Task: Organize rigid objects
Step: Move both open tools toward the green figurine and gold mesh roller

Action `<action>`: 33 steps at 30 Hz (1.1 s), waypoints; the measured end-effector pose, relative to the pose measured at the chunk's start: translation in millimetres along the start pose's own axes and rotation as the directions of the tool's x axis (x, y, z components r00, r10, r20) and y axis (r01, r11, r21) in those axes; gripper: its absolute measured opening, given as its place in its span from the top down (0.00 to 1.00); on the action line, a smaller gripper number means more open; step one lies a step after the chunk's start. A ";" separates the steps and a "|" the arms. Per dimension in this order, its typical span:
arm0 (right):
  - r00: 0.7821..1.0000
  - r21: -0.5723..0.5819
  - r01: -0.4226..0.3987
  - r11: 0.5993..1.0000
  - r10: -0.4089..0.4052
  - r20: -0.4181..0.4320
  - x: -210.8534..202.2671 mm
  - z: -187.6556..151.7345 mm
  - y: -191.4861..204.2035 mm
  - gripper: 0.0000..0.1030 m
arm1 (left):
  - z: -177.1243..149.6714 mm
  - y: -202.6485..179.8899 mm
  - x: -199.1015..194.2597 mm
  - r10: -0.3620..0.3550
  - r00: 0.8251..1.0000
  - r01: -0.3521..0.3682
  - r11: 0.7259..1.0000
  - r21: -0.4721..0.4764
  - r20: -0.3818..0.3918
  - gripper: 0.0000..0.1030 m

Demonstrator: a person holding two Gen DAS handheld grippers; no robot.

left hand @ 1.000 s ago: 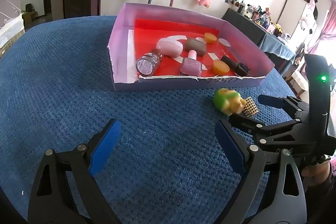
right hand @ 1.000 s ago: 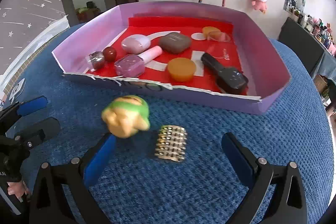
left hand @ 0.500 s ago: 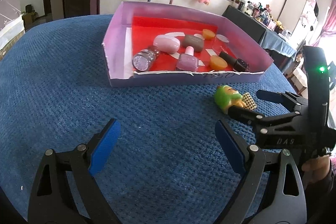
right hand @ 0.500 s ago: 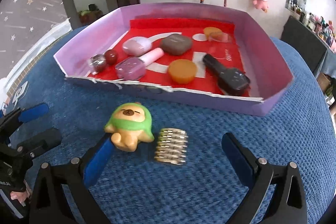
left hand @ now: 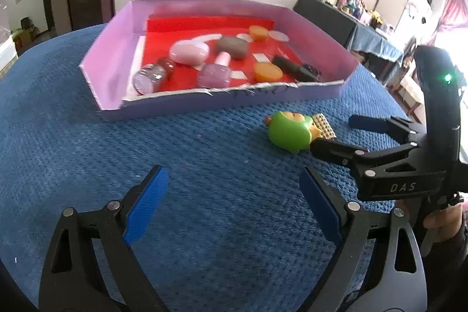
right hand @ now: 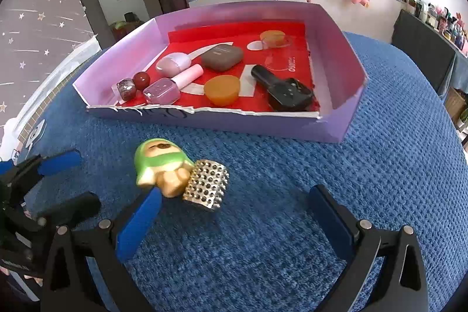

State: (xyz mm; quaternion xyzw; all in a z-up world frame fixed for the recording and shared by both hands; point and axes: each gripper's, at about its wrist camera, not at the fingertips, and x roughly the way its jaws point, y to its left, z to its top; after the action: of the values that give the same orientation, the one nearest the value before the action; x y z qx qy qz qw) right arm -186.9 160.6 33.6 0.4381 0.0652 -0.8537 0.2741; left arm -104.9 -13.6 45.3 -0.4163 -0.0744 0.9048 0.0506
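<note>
Green-hooded tan plastic bear figurine on blue textured cloth, touching perforated silver metal cylinder, near purple cardboard tray; right gripper nearer, spread, figurine ahead-left by left finger; left gripper spread, empty

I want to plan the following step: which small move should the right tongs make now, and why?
Probably ease the right tongs forward and a little left, to straddle the metal roller. They are open and empty, and the roller and the green toy touching it are the only things outside the box. The left tongs are farther away.
</note>
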 end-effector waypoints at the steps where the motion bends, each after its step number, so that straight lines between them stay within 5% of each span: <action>1: 1.000 0.001 -0.004 1.000 0.004 -0.001 -0.5 -0.5 -1.6 0.00 | 0.0 -2.5 0.5 -0.003 1.000 0.003 1.000 0.005 -0.003 0.11; 15: 1.000 0.035 -0.018 0.999 0.018 0.004 -3.2 1.6 -17.9 0.00 | 12.2 -13.0 2.7 -0.003 1.000 0.003 1.000 0.025 0.004 0.11; 33: 0.995 0.015 0.098 0.995 -0.098 0.026 -15.3 1.2 -41.3 0.00 | 29.3 -29.7 12.2 -0.031 0.999 0.032 0.998 0.050 -0.018 0.11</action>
State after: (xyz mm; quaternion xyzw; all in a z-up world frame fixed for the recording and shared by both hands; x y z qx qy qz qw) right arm -202.2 201.2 41.0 0.4249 0.0773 -0.8722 0.2297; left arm -134.3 14.8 60.3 -0.4214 -0.0576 0.9018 0.0761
